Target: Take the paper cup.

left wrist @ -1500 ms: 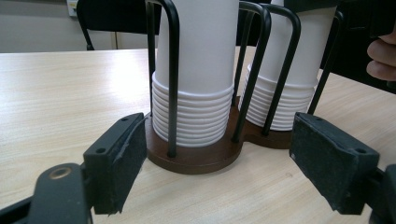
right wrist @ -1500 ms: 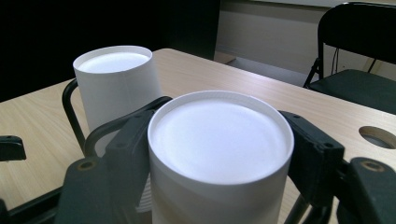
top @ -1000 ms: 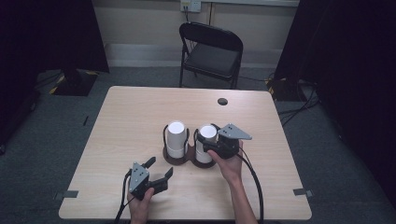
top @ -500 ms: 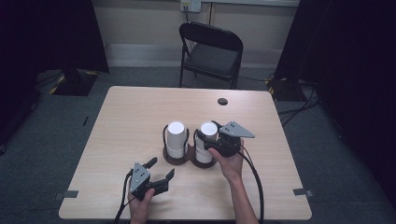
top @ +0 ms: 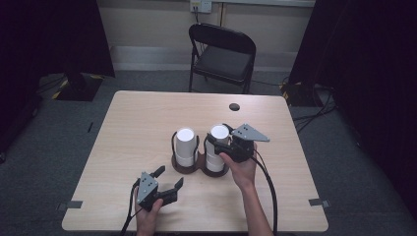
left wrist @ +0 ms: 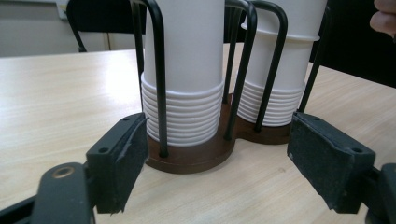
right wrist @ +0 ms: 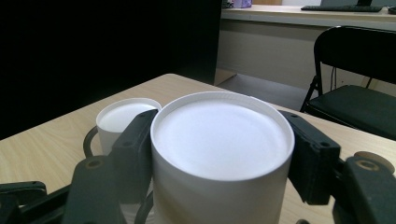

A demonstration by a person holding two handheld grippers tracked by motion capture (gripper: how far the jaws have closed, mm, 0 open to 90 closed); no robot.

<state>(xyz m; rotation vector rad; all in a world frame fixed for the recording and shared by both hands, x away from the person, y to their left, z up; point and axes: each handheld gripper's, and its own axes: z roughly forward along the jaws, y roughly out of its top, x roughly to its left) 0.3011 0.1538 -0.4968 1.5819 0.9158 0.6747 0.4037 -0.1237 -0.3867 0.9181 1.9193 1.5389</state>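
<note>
**Technician:** Where is your right gripper (top: 223,147) sitting relative to the cups?

**Inspector:** You are holding it at the top of the right cup stack (top: 217,147), near the centre of the table (top: 128,128). In the right gripper view, the top cup (right wrist: 222,154) is lying squarely between the two black jaws, upside down, its flat white base facing up. Both pads are pressing against its wall just under the rim, so the jaws are clenching on that cup. Your right hand (top: 241,169) is coming in from the near side.

**Technician:** And the holder?

**Inspector:** A brown two-well cup holder (top: 199,164) is standing on the table with black wire hoops (left wrist: 159,70) rising from it. The left cup stack (top: 185,146) is sitting in the left well, the right stack in the right well, the two just beside each other. In the left gripper view, many nested rims are showing low on both stacks.

**Technician:** State of the left gripper (top: 167,182)?

**Inspector:** You are resting it on the table near the holder, on the near-left side, with the jaws released and spread wide. In its own view the holder's base is lying ahead of the jaws, apart from both pads; nothing is between them. Your left hand (top: 147,216) is gripping its body.

**Technician:** Anything else in the scene?

**Inspector:** A small dark round spot (top: 234,106) is showing at the far edge of the table, and a black folding chair (top: 223,54) is standing beyond it.
</note>
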